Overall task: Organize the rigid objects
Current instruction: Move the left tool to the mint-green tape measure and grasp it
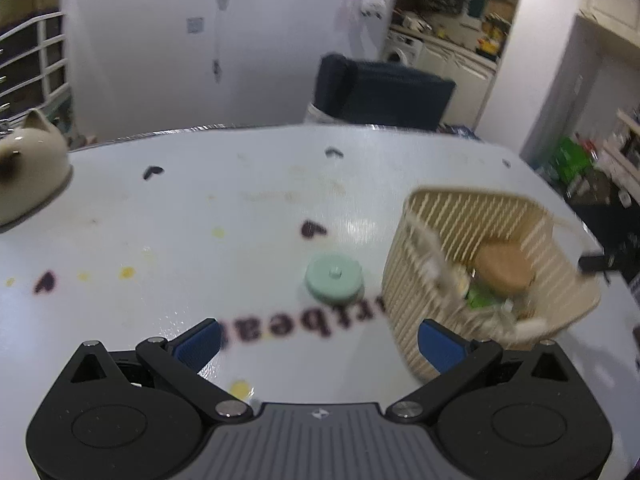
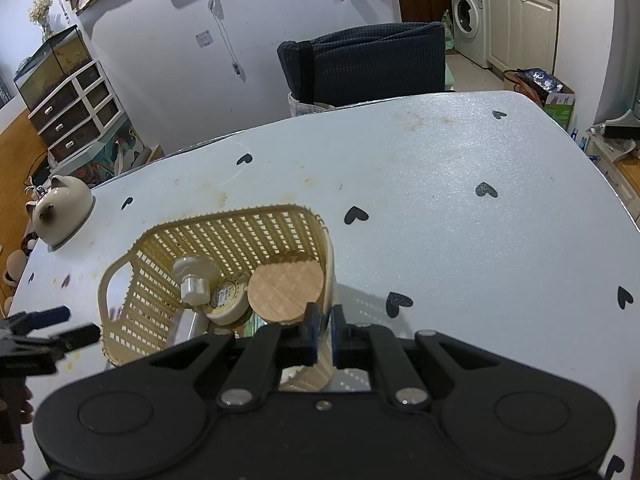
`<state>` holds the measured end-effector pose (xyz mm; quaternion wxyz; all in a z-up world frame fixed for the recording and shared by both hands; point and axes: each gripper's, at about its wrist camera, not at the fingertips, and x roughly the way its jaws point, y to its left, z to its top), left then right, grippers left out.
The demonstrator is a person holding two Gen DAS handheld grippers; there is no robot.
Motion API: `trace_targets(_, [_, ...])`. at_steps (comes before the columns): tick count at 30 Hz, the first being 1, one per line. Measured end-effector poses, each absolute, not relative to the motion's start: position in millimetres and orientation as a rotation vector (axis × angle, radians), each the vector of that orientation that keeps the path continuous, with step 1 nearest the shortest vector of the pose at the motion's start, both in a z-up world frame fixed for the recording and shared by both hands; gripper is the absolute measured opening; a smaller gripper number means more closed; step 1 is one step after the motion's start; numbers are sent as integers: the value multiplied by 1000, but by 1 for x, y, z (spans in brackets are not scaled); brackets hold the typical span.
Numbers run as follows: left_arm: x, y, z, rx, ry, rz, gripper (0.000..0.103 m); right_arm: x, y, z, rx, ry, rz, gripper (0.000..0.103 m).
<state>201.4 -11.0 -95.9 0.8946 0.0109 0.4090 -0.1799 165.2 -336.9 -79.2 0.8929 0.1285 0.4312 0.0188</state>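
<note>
1. Two claws show: the left claw [image 1: 318, 344] stands wide with nothing between its pads, above the bench [image 1: 240, 208].
2. Ahead of it, a mint-green disc [image 1: 334, 279], blurred and perhaps a lid, lies just beside the basket [image 1: 416, 292].
3. Pinched narrow, the right claw [image 2: 323, 334] clamps the basket's near rim.

Green disc [image 1: 334, 278] beside blurred, seemingly full basket [image 1: 412, 292]

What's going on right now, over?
Left hand-held gripper open, facing mint lid. Right hand-held gripper shut on basket rim. Path clear.
</note>
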Motion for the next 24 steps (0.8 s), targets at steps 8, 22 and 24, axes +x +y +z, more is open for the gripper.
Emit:
trace_targets(8, [218, -11, -124, 119, 846, -474, 103, 165, -337, -80, 265, 895, 38, 6])
trace_targets(22, [257, -30, -148, 236, 865, -520, 81, 165, -337, -81, 264, 899, 30, 6])
trace_targets(24, [262, -34, -148, 263, 855, -517, 77, 166, -337, -82, 262, 900, 29, 6])
